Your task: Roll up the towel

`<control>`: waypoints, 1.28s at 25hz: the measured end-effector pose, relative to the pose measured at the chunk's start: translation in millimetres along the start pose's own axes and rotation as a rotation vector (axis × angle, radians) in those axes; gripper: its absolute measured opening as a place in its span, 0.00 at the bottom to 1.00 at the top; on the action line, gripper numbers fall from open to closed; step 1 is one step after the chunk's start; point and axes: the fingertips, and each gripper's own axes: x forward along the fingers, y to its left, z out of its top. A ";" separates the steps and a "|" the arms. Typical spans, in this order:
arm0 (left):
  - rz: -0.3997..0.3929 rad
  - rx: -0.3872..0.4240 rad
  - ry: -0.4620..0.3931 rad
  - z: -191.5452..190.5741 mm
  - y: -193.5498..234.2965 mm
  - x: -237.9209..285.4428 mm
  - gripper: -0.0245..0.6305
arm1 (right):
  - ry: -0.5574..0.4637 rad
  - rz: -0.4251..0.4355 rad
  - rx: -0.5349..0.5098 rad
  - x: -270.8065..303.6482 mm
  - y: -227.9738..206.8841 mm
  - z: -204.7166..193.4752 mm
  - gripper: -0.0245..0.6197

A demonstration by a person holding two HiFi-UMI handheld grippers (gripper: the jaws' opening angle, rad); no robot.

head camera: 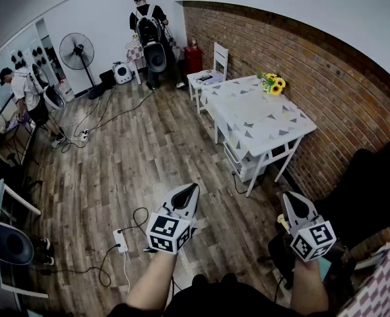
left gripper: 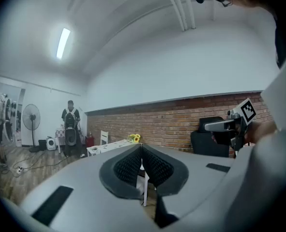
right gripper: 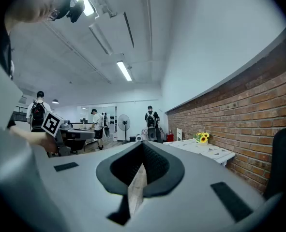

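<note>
The left tongs (head camera: 193, 189) are shut, jaws together with nothing between them. The left gripper view shows the ribbed pads meeting at the tips. The right tongs (head camera: 288, 197) are likewise closed and empty, as the right gripper view confirms. Both are held about level above the wooden floor (head camera: 135, 157), well apart from each other.

A white desk (head camera: 247, 121) with a triangle-patterned cover stands ahead of the right tongs against the brick wall (head camera: 340, 98). A bunch of sunflowers (head camera: 272, 83) is at its far end. A power strip (head camera: 121, 241) with a cable lies on the floor to the left of the left tongs. A person with a backpack (head camera: 150, 32) stands far ahead of the left tongs, beside a fan (head camera: 76, 50).

The towel cannot be identified in any view. A checked cloth (head camera: 379, 286) lies just right of the right tongs and appears in the head view alone, cut off by the frame corner. Whether it is the towel cannot be told.

Only the head view shows the floor, the power strip and the cloth. The gripper views show instead the ceiling lights, and each shows the other gripper's marker cube at its edge. A dark chair (head camera: 373, 190) to the right of the right tongs is partly cut off.
</note>
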 end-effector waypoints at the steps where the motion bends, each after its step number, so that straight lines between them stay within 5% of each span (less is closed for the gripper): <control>1: 0.003 -0.002 0.001 -0.8 -0.2 1.8 0.07 | -0.001 0.002 -0.001 0.4 -2.5 -0.4 0.05; 19: 0.036 -0.007 -0.007 -0.4 -20.1 31.2 0.07 | 0.013 0.032 -0.023 -11.1 -39.6 -10.8 0.06; 32: -0.015 -0.022 0.040 -32.6 52.8 164.3 0.07 | 0.089 -0.007 0.012 116.7 -106.5 -28.6 0.09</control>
